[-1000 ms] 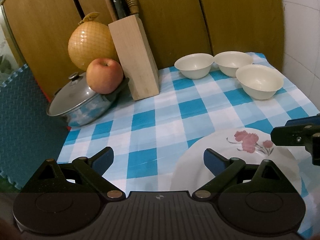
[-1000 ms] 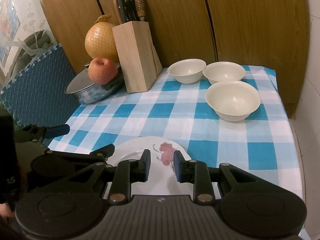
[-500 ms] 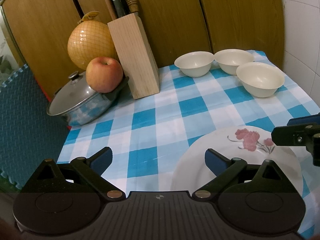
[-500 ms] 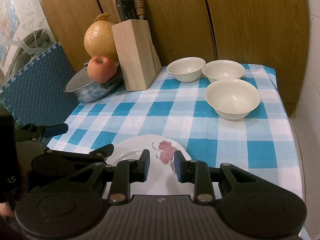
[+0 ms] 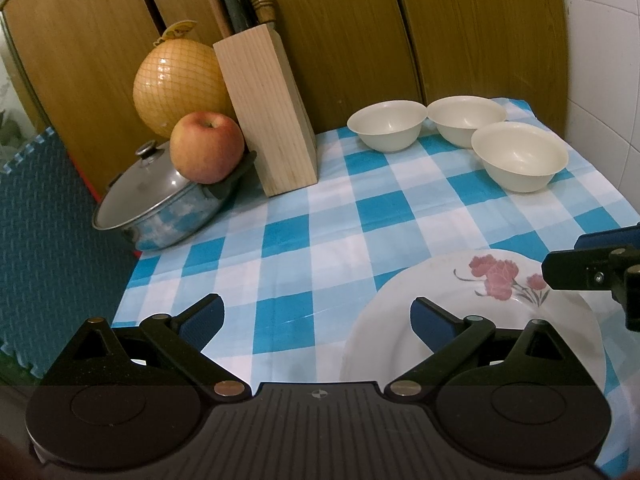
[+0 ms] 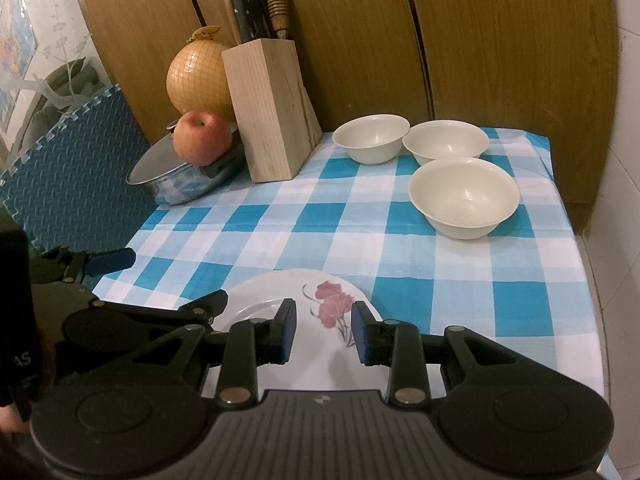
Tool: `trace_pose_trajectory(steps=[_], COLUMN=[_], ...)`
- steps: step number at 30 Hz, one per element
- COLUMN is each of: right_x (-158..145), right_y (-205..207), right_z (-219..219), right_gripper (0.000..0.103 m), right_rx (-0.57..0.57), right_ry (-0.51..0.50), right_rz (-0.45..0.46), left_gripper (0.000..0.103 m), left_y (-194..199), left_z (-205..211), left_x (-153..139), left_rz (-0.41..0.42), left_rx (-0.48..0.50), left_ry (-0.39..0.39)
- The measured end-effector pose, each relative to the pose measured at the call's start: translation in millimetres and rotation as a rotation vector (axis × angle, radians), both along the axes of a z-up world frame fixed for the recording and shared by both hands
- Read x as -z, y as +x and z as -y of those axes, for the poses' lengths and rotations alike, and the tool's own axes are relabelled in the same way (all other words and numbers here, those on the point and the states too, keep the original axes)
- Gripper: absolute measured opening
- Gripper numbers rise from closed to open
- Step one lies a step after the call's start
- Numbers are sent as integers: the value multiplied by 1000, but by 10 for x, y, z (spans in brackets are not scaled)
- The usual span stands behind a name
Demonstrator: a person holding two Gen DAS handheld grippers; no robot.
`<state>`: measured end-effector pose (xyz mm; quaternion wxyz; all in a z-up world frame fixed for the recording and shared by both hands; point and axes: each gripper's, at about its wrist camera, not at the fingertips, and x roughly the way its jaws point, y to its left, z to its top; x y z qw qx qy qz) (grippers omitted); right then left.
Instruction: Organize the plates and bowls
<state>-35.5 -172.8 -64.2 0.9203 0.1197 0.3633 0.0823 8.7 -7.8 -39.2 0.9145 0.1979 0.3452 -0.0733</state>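
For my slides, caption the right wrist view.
Right gripper, jaws slightly apart, hovers over flowered plate; three white bowls wait beyond.

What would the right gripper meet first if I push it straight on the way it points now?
Most likely the flowered plate: the right gripper hangs over it, tilted down, nothing between its narrowly parted fingers. Past the plate's far rim lies only checked tablecloth before the nearest bowl. Its height above the plate is unclear.

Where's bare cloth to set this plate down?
The checked cloth is bare mid-table, between plate, knife block and nearest bowl. The far edge is crowded: three bowls right, pot with apple left.
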Motion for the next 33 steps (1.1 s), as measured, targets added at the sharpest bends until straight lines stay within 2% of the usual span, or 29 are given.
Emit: trace_pose_trajectory(steps=[16, 24, 33], right_x=[-21, -96, -219], right_y=[11, 165, 525], right_z=[75, 361, 799], right_gripper=[24, 24, 27], right_rx=[19, 123, 257], right_ry=[-4, 5, -39], right_rz=[4, 15, 57], left_gripper=[102, 102, 102], left_y=[36, 310, 785], left_z=[21, 131, 440], left_x=[8, -98, -135], left_rz=[-9, -44, -155], left_rx=[11, 1, 21], left_ry=[-11, -84, -244])
